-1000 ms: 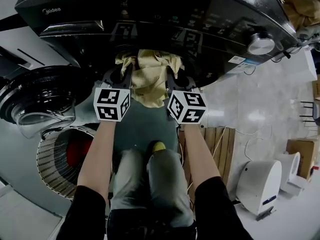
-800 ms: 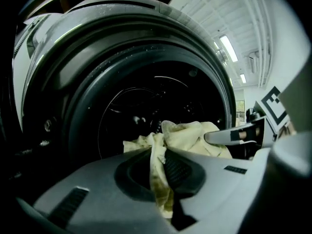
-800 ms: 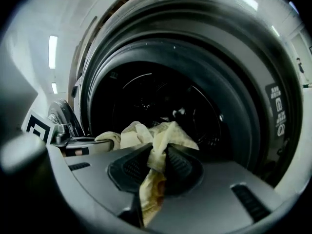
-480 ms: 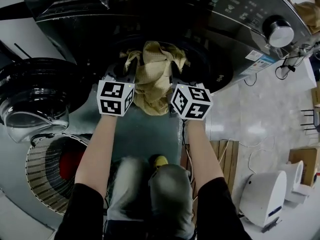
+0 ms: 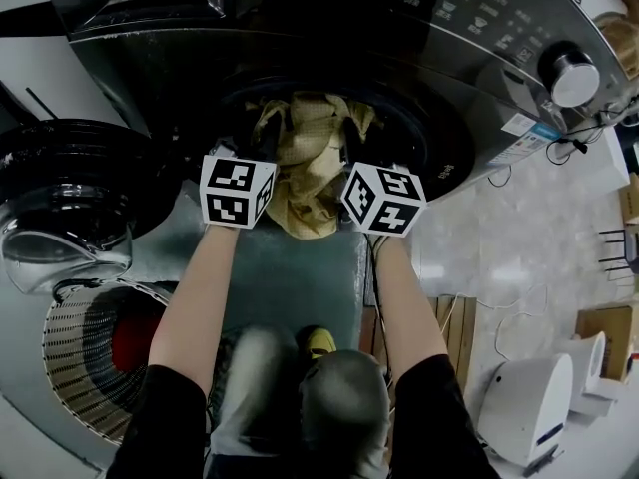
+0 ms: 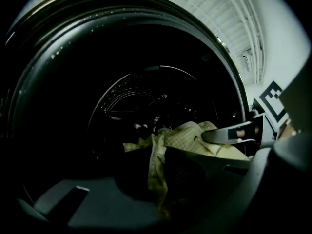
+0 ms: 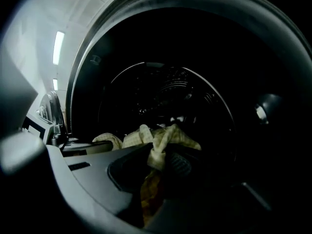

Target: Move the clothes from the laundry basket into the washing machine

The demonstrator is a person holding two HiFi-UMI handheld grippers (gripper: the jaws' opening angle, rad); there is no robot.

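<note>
A pale yellow checked cloth [image 5: 310, 163] hangs bunched between my two grippers at the mouth of the dark washing machine [image 5: 300, 28]. My left gripper [image 5: 268, 130] is shut on the cloth's left part and my right gripper [image 5: 349, 134] on its right part. Both point into the round door opening [image 5: 444, 143]. In the left gripper view the cloth [image 6: 187, 134] is pinched in the jaws in front of the dark drum [image 6: 146, 106]. The right gripper view shows the cloth [image 7: 163, 139] pinched the same way, with a fold hanging below.
The machine's round glass door [image 5: 70, 208] stands open at the left. Below it sits a slatted laundry basket [image 5: 70, 367] with a red garment [image 5: 135, 337] inside. A white appliance [image 5: 529, 397] stands on the floor at the right. The person's knees are below the arms.
Both grippers have carried the cloth forward and a little down, deeper into the door opening. The grip on the cloth has not changed.
</note>
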